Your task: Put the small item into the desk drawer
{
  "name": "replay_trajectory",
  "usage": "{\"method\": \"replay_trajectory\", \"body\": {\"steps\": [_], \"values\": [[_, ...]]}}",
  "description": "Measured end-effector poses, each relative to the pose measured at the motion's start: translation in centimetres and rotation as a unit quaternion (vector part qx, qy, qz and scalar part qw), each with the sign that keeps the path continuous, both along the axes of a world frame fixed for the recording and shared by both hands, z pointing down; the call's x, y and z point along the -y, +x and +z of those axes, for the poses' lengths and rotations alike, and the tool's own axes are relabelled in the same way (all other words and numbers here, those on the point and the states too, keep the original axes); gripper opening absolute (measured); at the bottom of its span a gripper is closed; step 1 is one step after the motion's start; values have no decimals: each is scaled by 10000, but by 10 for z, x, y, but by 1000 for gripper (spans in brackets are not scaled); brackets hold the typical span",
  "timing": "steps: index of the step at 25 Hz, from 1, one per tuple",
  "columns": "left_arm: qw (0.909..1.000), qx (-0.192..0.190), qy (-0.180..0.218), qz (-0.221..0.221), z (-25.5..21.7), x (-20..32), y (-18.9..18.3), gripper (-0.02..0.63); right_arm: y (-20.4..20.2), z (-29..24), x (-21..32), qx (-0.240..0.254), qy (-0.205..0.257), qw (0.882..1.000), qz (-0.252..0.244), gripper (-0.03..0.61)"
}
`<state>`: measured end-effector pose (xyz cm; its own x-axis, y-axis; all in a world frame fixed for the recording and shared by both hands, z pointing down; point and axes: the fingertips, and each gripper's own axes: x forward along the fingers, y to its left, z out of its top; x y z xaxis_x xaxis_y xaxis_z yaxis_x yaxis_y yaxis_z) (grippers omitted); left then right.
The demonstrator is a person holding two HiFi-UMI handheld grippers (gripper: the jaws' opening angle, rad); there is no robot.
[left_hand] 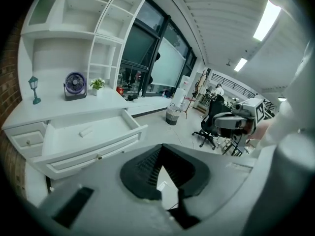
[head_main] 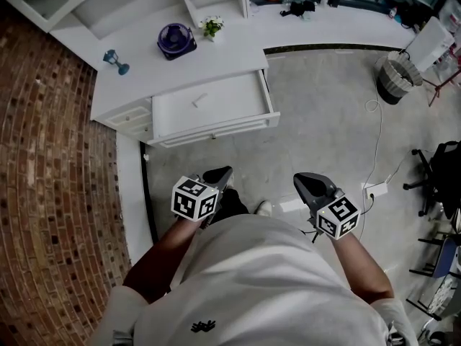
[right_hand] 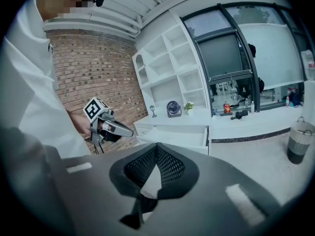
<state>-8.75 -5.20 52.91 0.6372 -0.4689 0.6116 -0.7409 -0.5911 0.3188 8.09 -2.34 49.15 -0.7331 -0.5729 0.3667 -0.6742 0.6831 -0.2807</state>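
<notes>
The white desk [head_main: 144,78] has its drawer [head_main: 256,96] pulled open. A small white item [head_main: 199,100] lies on the drawer floor, and the left gripper view shows the small item [left_hand: 86,131] there too. My left gripper [head_main: 222,173] hangs in front of the drawer, well short of it, shut with nothing between its jaws [left_hand: 160,151]. My right gripper [head_main: 302,182] is level with it to the right, also shut and empty [right_hand: 156,149]. Each gripper camera sees the other one: the left gripper [right_hand: 123,130] and the right gripper [left_hand: 231,122].
On the desk top stand a purple fan [head_main: 176,40], a small blue lamp figurine [head_main: 115,61] and a potted plant [head_main: 212,27]. A brick wall [head_main: 50,157] runs on the left. A waste basket [head_main: 395,78], a power strip [head_main: 375,189] and an office chair [head_main: 439,171] stand to the right.
</notes>
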Motion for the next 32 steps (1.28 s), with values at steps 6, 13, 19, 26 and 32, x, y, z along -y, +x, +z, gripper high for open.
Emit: {"method": "replay_trajectory", "body": {"steps": [6, 13, 19, 26, 32], "values": [[9999, -54, 42, 86, -7, -10, 3, 6, -1, -4, -6, -48, 70, 10000, -26, 11], [9999, -96, 90, 34, -10, -19, -5, 6, -12, -4, -11, -106, 138, 9997, -164, 11], [9999, -122, 119, -5, -11, -23, -12, 6, -20, -4, -13, -124, 163, 9994, -268, 11], [9999, -103, 117, 12, -8, -26, -10, 6, -20, -1, -12, -113, 144, 9994, -286, 11], [10000, -58, 5, 54, 2, -28, -9, 6, -18, 7, -12, -101, 54, 9996, -260, 11]]}}
